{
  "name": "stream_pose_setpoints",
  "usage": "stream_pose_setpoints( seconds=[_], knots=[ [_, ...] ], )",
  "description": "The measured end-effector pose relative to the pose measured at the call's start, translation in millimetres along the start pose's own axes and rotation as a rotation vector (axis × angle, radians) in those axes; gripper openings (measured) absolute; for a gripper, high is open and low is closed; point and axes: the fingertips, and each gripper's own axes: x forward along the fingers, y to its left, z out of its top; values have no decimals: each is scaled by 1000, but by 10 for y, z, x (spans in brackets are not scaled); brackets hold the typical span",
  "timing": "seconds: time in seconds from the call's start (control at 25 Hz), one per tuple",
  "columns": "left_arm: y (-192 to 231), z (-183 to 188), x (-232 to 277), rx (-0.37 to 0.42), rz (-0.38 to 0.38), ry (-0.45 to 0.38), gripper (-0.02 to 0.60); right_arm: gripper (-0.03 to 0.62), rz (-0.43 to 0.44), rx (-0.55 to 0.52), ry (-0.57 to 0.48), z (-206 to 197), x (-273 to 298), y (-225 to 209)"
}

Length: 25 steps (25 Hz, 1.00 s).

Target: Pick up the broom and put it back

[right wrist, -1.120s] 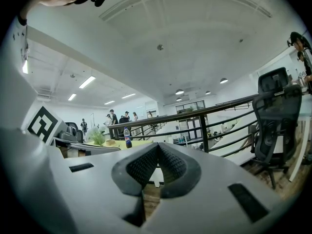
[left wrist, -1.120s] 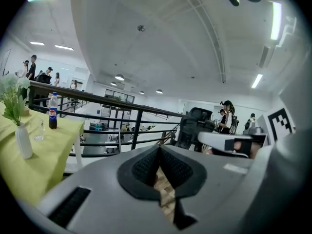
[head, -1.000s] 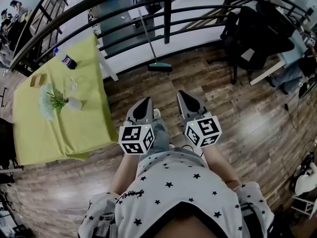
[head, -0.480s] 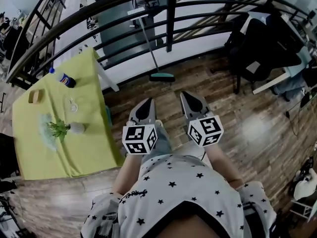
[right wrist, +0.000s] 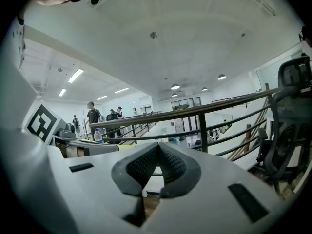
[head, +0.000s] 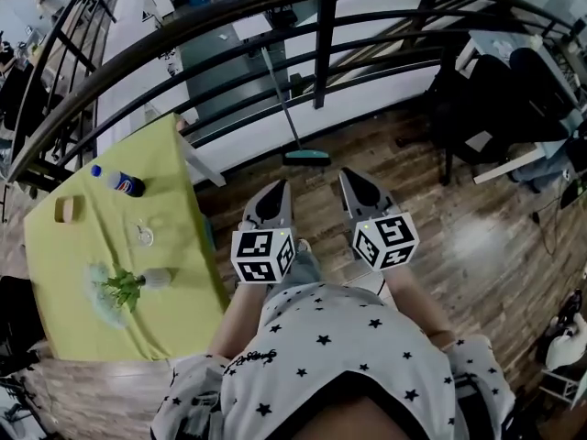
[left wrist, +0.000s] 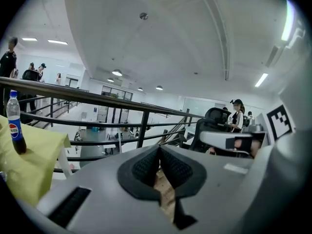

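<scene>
Broom (head: 305, 157) leaning on the railing (head: 316, 39), not yet picked up.
Its head sits on the wood floor (head: 459, 236) at the railing's foot, and the handle tilts up and left against the bars. Left tool (head: 278, 195) and right tool (head: 356, 186) are side by side in front of the person. Both point toward the broom, near it but not touching. Jaws on both are closed pad to pad, with nothing between them. Yellow-covered surface (head: 174, 246) at left carries a bottle (head: 117, 181) and a small plant (head: 124, 287). Black chair (head: 486, 99) at right.
</scene>
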Motion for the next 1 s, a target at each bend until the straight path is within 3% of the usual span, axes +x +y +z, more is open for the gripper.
stream_pose_setpoints(
  seconds=[0.56,1.0],
  knots=[
    [816,234,715,-35,11,19,11,-6,-1,-7,15,98,1127,-194],
    [1353,270,1090,-96,65,41,11,-6,-9,-15,59,73,1835,-450]
  ],
)
